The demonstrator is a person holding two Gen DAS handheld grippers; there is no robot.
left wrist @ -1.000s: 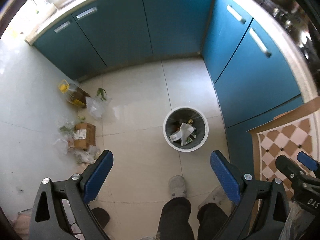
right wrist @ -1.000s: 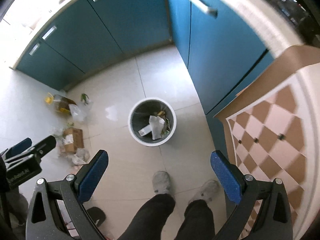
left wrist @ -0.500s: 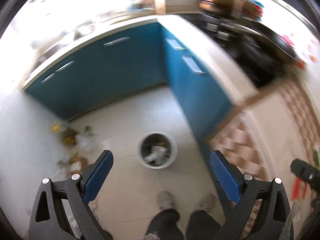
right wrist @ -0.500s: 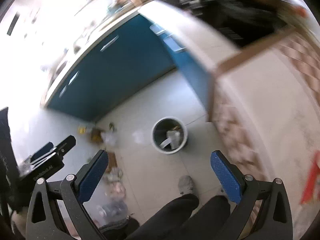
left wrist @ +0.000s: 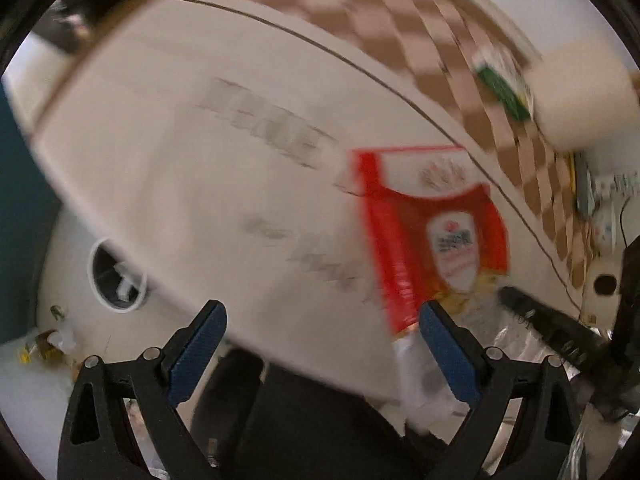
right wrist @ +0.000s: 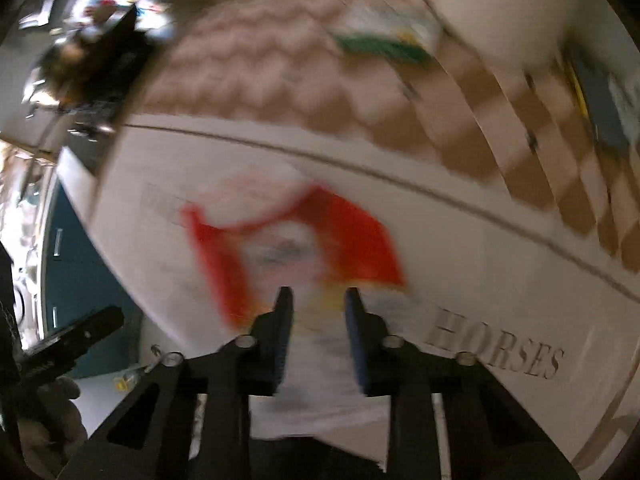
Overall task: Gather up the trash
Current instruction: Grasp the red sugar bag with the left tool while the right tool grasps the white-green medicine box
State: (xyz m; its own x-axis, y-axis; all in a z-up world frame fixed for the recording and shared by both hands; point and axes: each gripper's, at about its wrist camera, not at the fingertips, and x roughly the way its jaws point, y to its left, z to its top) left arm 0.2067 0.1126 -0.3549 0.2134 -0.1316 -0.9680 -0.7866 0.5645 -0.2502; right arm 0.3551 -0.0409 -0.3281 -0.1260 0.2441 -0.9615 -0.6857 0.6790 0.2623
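Red wrapper (right wrist: 296, 236) lies on the table (right wrist: 500, 280), its lower end between the right gripper (right wrist: 318, 332) jaws, which have just been closing; real grasp unclear. Left gripper (left wrist: 320, 344) is spread, empty. Bin (left wrist: 116, 276) holds some trash; floor litter (left wrist: 48, 344) remains.

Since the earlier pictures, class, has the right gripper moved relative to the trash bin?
Yes. The right gripper swung away from the floor bin, over the tabletop; its jaws have just been closing around the red packet.

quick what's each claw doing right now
left claw: open, nothing in it.
right claw: has just been closing, with the red packet between its tips; grip can't be told through the blur.
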